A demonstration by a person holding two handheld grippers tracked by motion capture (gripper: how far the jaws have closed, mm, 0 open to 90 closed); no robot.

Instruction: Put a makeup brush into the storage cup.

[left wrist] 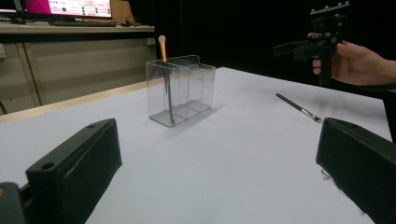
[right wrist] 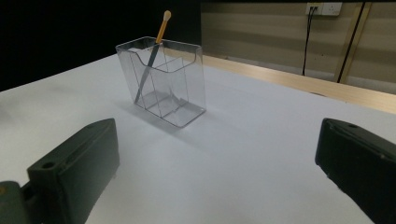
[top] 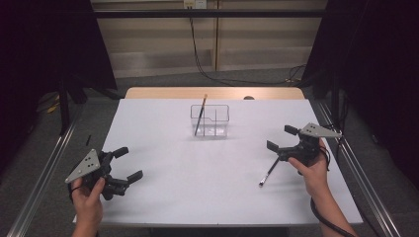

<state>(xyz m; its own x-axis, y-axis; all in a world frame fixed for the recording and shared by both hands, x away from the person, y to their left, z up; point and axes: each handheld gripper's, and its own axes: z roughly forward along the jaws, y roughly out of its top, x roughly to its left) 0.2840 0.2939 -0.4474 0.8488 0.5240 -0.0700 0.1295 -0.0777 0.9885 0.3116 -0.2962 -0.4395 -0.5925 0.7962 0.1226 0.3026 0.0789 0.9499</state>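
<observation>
Both jaws spread, left gripper (top: 127, 163) and right gripper (top: 280, 138) hold nothing; left gripper view shows the thin dark brush (left wrist: 298, 108), seemingly bristle-tipped, beside the clear plastic divided holder (left wrist: 182, 88)

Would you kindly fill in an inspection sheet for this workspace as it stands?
Surface: white table top, bare wooden strip along its far edge.
Job's things: clear divided holder with one orange-tipped brush leaning in its left compartment; black brush lying flat near the right tongs.
Clutter: nothing seen.
Grippers: left tongs open, empty; right tongs open, empty, above the black brush.
Cables: wall cable trailing to the floor.
Surroundings: dark curtains, lit monitor on a bench.
</observation>
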